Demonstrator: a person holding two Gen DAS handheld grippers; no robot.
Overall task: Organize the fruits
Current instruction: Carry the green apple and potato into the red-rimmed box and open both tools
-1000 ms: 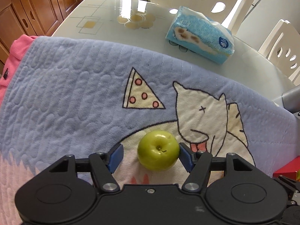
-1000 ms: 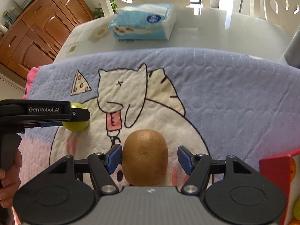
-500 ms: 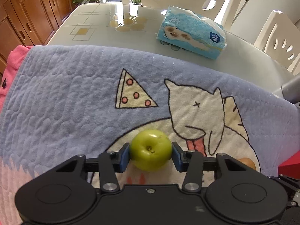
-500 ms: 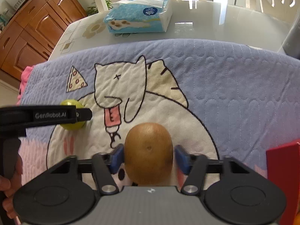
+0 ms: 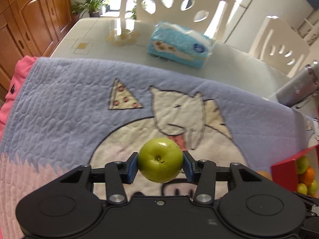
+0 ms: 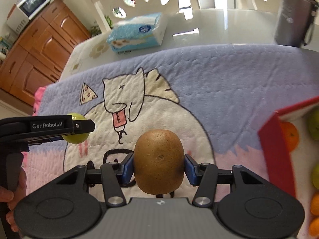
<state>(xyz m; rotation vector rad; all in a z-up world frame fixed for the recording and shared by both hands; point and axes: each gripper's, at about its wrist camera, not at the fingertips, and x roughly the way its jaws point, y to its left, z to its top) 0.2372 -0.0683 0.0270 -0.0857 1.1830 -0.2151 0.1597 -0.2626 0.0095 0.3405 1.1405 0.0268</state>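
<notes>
A white table (image 5: 229, 59) fills the upper half of both views, and a big blanket (image 5: 59, 109) with a drawn cat and a pizza slice covers its near part. In the upper middle of each frame, a blue pack of tissues (image 5: 179, 45) lies on the bare table behind the blanket. A grey metal flask (image 6: 293, 16) stands at the upper right of the right wrist view. 2 white chairs are behind the table.

At the right edge of the frame there is a red box (image 6: 273, 139), and it holds several oranges and green fruits.

The left gripper (image 5: 160, 166) is in the lower middle of its view. Its 2 blue pads press on both sides of a green apple (image 5: 160, 165), which hangs above the blanket with the stem side toward the camera. In the right wrist view this same gripper shows at the middle left, with a hand (image 6: 8, 203) on its handle.

The right gripper (image 6: 158, 169) is closed on a brown kiwi (image 6: 158, 161). The kiwi stands upright between the pads, above the pink part of the blanket, to the left of the red box.
</notes>
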